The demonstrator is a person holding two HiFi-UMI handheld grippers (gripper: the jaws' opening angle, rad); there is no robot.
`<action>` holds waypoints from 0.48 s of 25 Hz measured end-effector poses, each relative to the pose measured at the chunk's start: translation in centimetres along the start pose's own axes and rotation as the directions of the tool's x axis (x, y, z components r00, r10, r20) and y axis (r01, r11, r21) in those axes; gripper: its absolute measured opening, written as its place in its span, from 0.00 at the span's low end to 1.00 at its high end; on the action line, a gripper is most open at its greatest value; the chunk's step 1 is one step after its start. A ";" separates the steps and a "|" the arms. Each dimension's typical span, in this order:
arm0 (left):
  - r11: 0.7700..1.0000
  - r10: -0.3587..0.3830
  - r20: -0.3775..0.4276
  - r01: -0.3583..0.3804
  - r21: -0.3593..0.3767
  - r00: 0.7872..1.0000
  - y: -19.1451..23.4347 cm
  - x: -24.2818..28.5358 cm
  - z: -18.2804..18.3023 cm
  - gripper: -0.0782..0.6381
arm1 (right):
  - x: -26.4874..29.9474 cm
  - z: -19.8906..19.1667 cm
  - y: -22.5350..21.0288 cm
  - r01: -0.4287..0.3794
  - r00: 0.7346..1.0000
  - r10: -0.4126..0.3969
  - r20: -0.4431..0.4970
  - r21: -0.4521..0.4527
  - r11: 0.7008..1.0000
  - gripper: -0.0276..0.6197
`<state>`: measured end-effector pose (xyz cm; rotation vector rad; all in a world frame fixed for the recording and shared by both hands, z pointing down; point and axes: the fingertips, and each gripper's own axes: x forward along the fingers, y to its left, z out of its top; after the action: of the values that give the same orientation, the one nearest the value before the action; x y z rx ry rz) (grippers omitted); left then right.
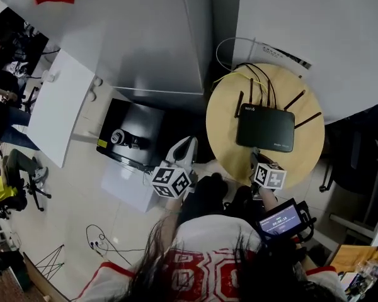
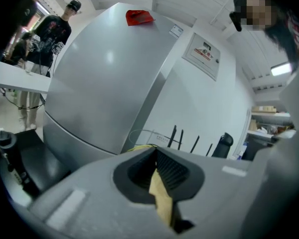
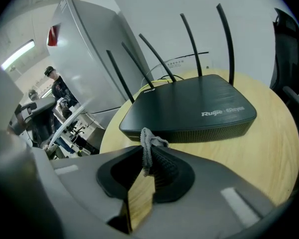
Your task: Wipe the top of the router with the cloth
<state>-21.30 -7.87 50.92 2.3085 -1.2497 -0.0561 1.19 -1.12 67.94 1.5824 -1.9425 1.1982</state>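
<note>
The router [image 1: 264, 128] lies flat in the middle of a round wooden table [image 1: 225, 145], its thin antennas standing up along the far edge and its cables running off behind. Its dark top is bare; no cloth touches it. Just in front of its near edge the right gripper [image 3: 147, 156] has its jaws pinched on a small bunch of grey cloth [image 3: 148, 142], which sticks up above the tips, near the router's front corner but apart from it. The wiping looks not yet begun: this is the approach. The next move seems to call for lifting the cloth over the front edge, setting it down on the lid and sweeping across while keeping clear of the antennas. The left gripper [image 1: 184, 151] hangs off the table's left side, jaws pressed together with nothing seen between them, pointed toward a tall grey fridge [image 2: 104, 83]. Further out the pale floor carries a black case [image 1: 131, 134], and a white desk [image 1: 60, 106] stands to the left with people beyond it
</note>
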 end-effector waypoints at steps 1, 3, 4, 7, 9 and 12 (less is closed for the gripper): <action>1.000 0.012 0.005 -0.012 -0.005 1.000 0.6 -0.4 0.1 0.11 | 0.2 0.0 0.4 -0.002 1.000 0.001 -0.007 -0.008 1.000 0.11; 0.999 0.033 0.015 -0.033 -0.014 0.999 1.7 -1.2 0.4 0.11 | 0.7 -0.1 1.4 -0.008 1.000 0.008 -0.021 -0.027 1.000 0.11; 0.999 0.043 0.021 -0.042 -0.018 0.999 2.1 -1.5 0.6 0.11 | 0.9 -0.2 1.8 -0.014 1.000 0.013 -0.028 -0.037 0.999 0.11; 0.998 0.065 0.036 -0.064 -0.025 0.997 3.3 -2.2 1.1 0.11 | 1.7 -0.2 3.2 -0.032 0.999 0.029 -0.046 -0.066 0.997 0.11; 0.997 0.074 0.040 -0.073 -0.029 0.996 3.8 -2.4 1.2 0.11 | 2.0 -0.2 3.9 -0.046 0.998 0.042 -0.054 -0.078 0.996 0.11; 0.996 0.081 0.038 -0.080 -0.035 0.996 4.2 -2.7 1.0 0.11 | 2.5 -0.3 4.9 -0.066 0.996 0.059 -0.070 -0.105 0.992 0.11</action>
<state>-26.36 -8.06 51.41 2.2360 -1.3503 -0.0944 -4.13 -2.37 68.07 1.4201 -1.9924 1.1348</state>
